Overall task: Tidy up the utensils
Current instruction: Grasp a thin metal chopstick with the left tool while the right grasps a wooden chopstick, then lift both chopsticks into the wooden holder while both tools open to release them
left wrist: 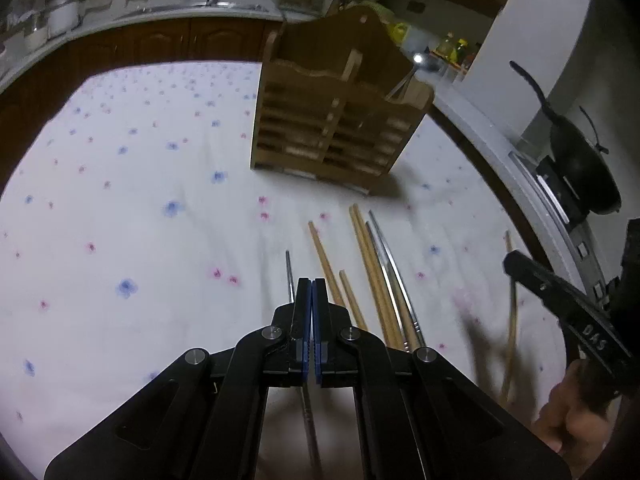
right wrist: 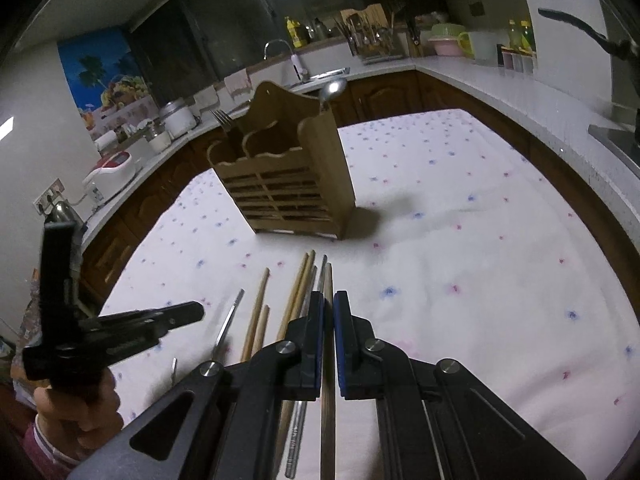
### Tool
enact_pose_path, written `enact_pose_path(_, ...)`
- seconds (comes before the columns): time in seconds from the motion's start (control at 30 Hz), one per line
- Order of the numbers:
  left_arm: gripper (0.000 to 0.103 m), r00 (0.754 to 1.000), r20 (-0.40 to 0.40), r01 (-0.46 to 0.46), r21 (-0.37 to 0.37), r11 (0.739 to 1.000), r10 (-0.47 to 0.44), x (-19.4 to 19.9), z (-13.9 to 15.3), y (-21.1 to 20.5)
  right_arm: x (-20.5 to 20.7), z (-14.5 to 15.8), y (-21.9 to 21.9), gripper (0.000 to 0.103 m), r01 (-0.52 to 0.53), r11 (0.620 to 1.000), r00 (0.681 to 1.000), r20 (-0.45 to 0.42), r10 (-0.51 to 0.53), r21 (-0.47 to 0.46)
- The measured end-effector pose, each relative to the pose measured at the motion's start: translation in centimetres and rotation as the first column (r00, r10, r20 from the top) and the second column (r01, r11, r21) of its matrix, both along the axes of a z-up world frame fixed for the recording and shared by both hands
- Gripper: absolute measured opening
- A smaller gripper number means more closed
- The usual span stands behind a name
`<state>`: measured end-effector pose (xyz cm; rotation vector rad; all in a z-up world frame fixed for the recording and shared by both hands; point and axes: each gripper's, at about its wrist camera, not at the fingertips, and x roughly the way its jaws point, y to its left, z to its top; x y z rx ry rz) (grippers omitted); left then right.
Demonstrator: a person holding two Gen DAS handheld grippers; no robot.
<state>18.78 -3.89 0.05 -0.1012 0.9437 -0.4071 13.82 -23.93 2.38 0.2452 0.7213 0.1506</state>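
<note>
A wooden utensil caddy (left wrist: 340, 120) stands on the flowered tablecloth (left wrist: 140, 200); it also shows in the right wrist view (right wrist: 288, 176) with a fork (right wrist: 222, 118) and a spoon (right wrist: 334, 88) in it. Several wooden and metal chopsticks (left wrist: 376, 280) lie on the cloth in front of it. My left gripper (left wrist: 311, 284) is shut on a metal chopstick (left wrist: 289, 272). My right gripper (right wrist: 329, 300) is shut on a wooden chopstick (right wrist: 328, 280) and holds it above the cloth; it shows in the left wrist view (left wrist: 516, 264) with that stick blurred.
A dark wok (left wrist: 580, 160) sits on a stove at the right. A counter with a sink tap (right wrist: 288, 56), a dish rack (right wrist: 372, 44) and appliances (right wrist: 112, 168) runs round the table.
</note>
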Motion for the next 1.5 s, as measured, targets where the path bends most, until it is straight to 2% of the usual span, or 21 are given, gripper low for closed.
enact_pose_path(0.1, 0.001, 0.999, -0.044, 0.009, 0.024, 1.0, -0.008, 0.9, -0.8, -0.6, 0.0, 0.2, 0.3, 0.005, -0.006, 1.0, 1.0, 0.001, 0.006, 0.006)
enact_pose_path(0.2, 0.006, 0.997, -0.074, 0.016, 0.063, 0.998, -0.011, 1.8, -1.8, -1.3, 0.0, 0.2, 0.6, 0.005, -0.011, 1.0, 1.0, 0.0, 0.011, 0.01)
enact_pose_path(0.27, 0.01, 0.997, -0.083, 0.016, 0.114, 0.993, -0.007, 2.3, -2.7, -2.0, -0.1, 0.1, 0.6, 0.005, -0.012, 1.0, 1.0, 0.0, 0.012, 0.01)
enact_pose_path(0.4, 0.011, 0.992, -0.122, 0.041, 0.145, 0.989, -0.023, 3.3, -4.3, -2.7, -0.2, 0.2, 0.3, 0.005, -0.006, 1.0, 1.0, -0.001, 0.006, 0.013)
enact_pose_path(0.63, 0.01, 0.995, -0.085, 0.073, 0.2, 0.977, -0.057, 3.9, -4.5, -3.8, -0.1, 0.0, -0.1, 0.005, 0.006, 1.0, 1.0, -0.006, -0.006, 0.023)
enact_pose_path(0.7, 0.005, 0.995, -0.079, 0.082, 0.216, 0.973, -0.066, 4.1, -4.5, -4.0, 0.0, 0.0, -0.1, 0.005, 0.008, 1.0, 1.0, -0.007, -0.008, 0.03)
enact_pose_path(0.83, 0.004, 0.996, -0.059, 0.073, 0.178, 0.981, -0.063, 3.5, -4.0, -3.4, -0.2, 0.1, 0.1, 0.005, 0.0, 0.999, 1.0, 0.002, 0.0, 0.034)
enact_pose_path(0.93, 0.004, 0.998, -0.024, 0.053, 0.129, 0.99, -0.05, 2.1, -2.5, -2.5, -0.6, 0.6, 0.1, 0.005, -0.005, 0.999, 1.0, 0.017, 0.004, 0.038)
enact_pose_path(1.17, 0.004, 0.994, 0.103, 0.024, -0.021, 0.999, -0.022, -1.4, 4.3, 0.6, -0.9, 2.2, 0.0, 0.005, -0.008, 0.999, 0.999, 0.054, 0.005, 0.045)
enact_pose_path(1.27, 0.004, 0.986, 0.167, 0.015, -0.053, 0.998, -0.006, -2.2, 7.0, 1.7, -0.8, 3.3, 0.2, 0.005, -0.014, 0.999, 0.997, 0.082, 0.011, 0.039)
enact_pose_path(1.5, 0.004, 0.972, 0.234, -0.007, -0.102, 0.995, 0.031, -2.0, 9.9, 3.4, -0.2, 6.6, 0.9, 0.005, -0.032, 0.999, 0.987, 0.16, 0.028, 0.021)
